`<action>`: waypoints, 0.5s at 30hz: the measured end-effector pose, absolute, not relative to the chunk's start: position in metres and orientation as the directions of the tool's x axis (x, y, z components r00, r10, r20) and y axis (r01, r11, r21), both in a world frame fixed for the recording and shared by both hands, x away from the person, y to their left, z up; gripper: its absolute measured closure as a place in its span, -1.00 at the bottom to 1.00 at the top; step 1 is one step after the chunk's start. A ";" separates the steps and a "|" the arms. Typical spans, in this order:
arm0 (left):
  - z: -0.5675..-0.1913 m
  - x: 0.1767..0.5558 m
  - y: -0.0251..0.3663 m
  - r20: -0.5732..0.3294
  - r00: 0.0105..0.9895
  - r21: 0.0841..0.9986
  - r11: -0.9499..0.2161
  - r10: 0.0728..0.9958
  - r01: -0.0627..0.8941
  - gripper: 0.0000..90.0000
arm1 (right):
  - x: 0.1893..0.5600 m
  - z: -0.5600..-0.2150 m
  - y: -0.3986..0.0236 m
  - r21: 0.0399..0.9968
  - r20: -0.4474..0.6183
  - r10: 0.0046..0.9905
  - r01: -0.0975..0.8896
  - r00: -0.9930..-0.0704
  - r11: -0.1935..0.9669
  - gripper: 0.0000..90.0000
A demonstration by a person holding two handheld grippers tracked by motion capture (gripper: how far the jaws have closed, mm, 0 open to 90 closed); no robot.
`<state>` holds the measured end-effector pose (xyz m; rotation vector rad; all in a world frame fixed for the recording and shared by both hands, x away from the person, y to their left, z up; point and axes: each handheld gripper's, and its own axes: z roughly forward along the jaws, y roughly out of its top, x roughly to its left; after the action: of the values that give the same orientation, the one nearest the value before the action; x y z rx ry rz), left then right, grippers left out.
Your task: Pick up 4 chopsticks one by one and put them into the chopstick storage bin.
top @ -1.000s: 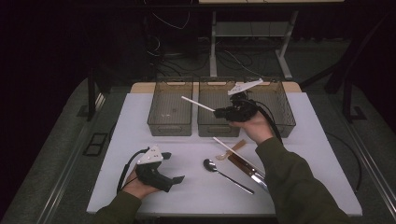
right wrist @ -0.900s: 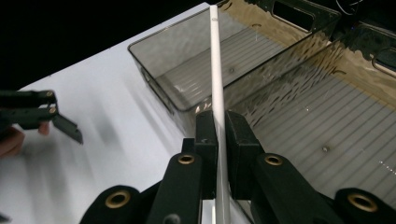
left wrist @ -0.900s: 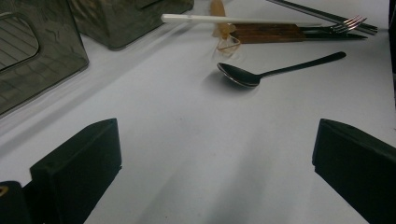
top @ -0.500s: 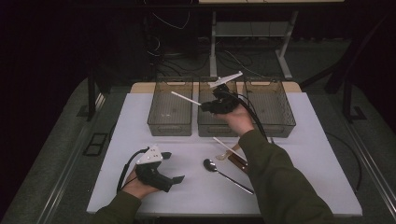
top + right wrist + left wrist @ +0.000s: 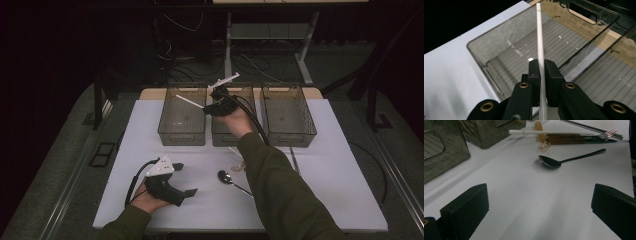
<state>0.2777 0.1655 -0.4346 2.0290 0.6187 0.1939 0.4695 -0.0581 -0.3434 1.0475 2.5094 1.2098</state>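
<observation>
One white chopstick [image 5: 540, 40] sat clamped between my right gripper's [image 5: 542, 65] jaws, its long axis running straight ahead over the leftmost bin [image 5: 183, 116]. My left gripper [image 5: 536, 210] rested on the table [image 5: 320, 150], jaws wide apart, holding nothing.

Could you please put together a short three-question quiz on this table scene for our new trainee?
1. What does the right gripper hold?
2. True or false: the left gripper is shut on the spoon.
3. Over which of the three bins does the white stick point: A) left bin, B) middle bin, C) right bin?

Key:
1. A thin white stick, clamped between its jaws.
2. False: its jaws stand wide apart above the white table, and the spoon lies apart from them.
3. A.
</observation>
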 end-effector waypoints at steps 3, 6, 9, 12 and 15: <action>-0.434 0.278 0.166 -0.114 0.858 0.846 -0.403 0.501 0.348 -1.00 | 0.476 -0.346 -0.049 0.734 0.147 0.665 0.531 -0.732 0.423 0.88; -0.435 0.278 0.166 -0.113 0.857 0.845 -0.406 0.502 0.349 -1.00 | 0.482 -0.349 -0.039 0.726 0.134 0.678 0.538 -0.723 0.429 0.88; -0.434 0.278 0.166 -0.113 0.857 0.846 -0.403 0.503 0.348 -1.00 | 0.488 -0.351 -0.029 0.717 0.139 0.689 0.552 -0.711 0.425 0.88; -0.434 0.278 0.166 -0.109 0.858 0.845 -0.407 0.503 0.346 -1.00 | 0.492 -0.355 -0.020 0.705 0.131 0.701 0.563 -0.701 0.431 0.88; -0.434 0.278 0.166 -0.103 0.861 0.847 -0.410 0.498 0.338 -1.00 | 0.498 -0.359 -0.012 0.694 0.129 0.714 0.577 -0.689 0.431 0.88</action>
<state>0.2784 0.1659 -0.4344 2.0360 0.6095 0.2023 0.4979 -0.0117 -0.3594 1.1393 2.4966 1.1004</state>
